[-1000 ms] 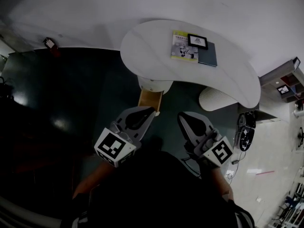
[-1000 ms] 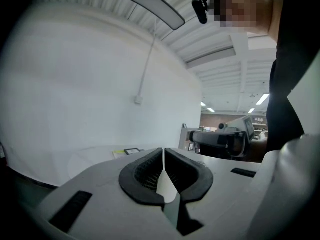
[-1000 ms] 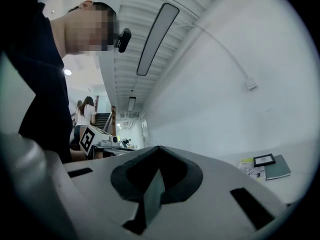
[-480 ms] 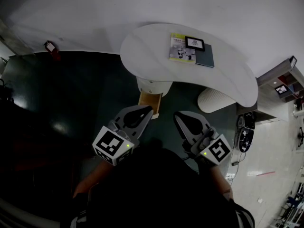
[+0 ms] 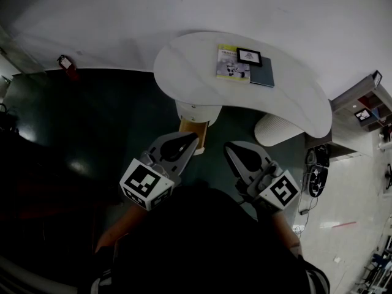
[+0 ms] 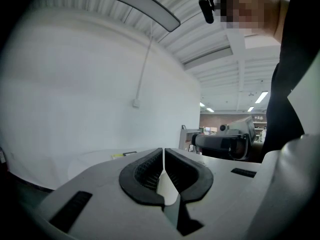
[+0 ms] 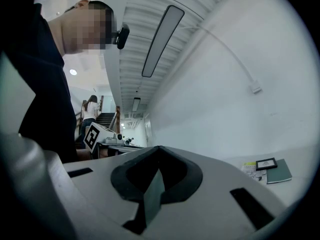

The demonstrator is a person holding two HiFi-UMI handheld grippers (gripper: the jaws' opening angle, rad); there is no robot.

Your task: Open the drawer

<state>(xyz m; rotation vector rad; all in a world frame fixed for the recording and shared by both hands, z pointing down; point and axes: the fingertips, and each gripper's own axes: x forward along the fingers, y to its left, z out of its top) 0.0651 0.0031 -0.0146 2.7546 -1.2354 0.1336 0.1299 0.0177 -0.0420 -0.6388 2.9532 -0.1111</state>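
The dark floor fills the left and middle of the head view. A white curved table lies across the upper centre. Below it, at lower centre, are the two claws. The left claw points up and to the right; in its own view the jaws are clenched tip to tip, with nothing between them. The right claw sits just right of it, apart from it. Its own view also shows the jaws pressed together and gripping nothing. The tan drawer sits at centre frame, under the table's white pedestal and just above the left claw's tip; whether they touch I cannot tell. On the table, at upper centre, lie a booklet, a notebook and a framed picture, side by side.
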